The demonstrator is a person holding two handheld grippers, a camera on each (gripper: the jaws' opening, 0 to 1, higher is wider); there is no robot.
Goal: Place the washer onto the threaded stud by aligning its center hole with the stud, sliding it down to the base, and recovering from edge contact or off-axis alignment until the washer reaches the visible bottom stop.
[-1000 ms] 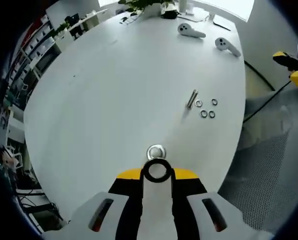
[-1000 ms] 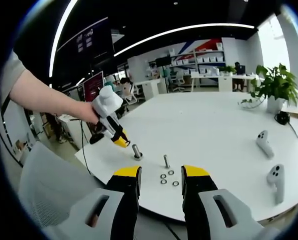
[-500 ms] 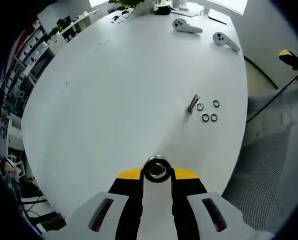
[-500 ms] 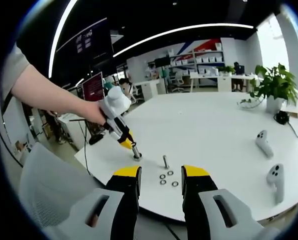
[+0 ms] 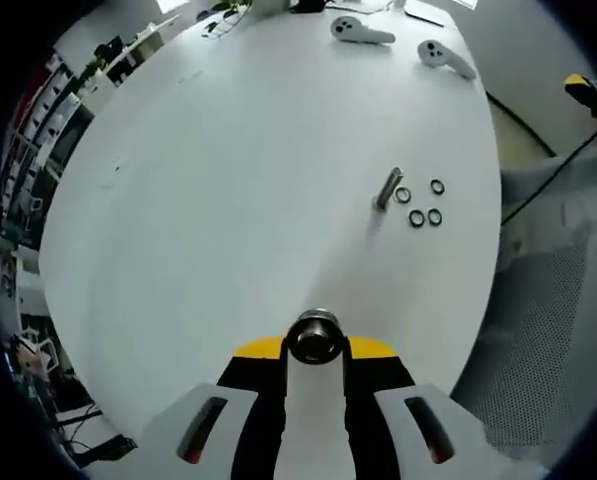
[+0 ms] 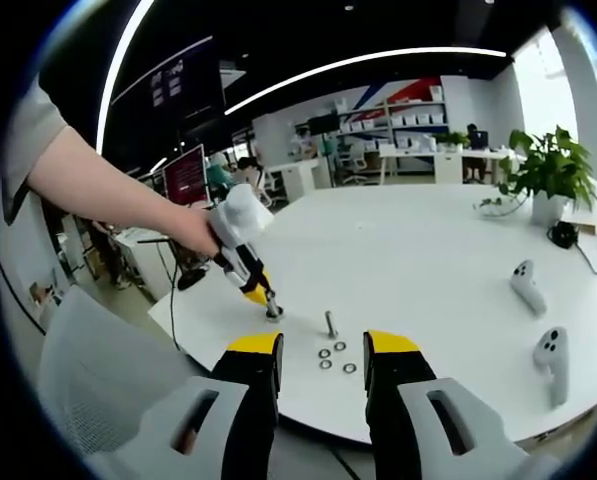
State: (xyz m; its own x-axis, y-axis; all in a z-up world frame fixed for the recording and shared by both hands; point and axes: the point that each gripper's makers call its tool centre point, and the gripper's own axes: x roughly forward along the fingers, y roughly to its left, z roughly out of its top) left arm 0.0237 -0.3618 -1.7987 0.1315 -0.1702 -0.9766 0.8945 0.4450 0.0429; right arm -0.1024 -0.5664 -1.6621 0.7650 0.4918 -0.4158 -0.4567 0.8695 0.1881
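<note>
My left gripper (image 5: 316, 352) is shut on a steel washer (image 5: 316, 338) held at its yellow-tipped jaws. The washer lies right over the top of the upright threaded stud, so the stud is hidden behind it there. In the right gripper view a person's hand holds the left gripper (image 6: 246, 282) tilted down, its tip touching the top of the stud (image 6: 274, 311) near the table's near-left edge. My right gripper (image 6: 323, 348) hangs open off the table's near edge, with nothing between its jaws.
A second stud (image 5: 388, 188) (image 6: 331, 323) stands with several loose washers (image 5: 424, 210) (image 6: 336, 357) beside it on the white table (image 5: 228, 170). Two white controllers (image 5: 358, 30) (image 6: 526, 285) lie farther off. A mesh chair (image 5: 538, 330) stands by the edge.
The left gripper has come down and tilted onto the stud. The stud's top, earlier seen just beyond the washer, now sits behind it. The right gripper has held still.
</note>
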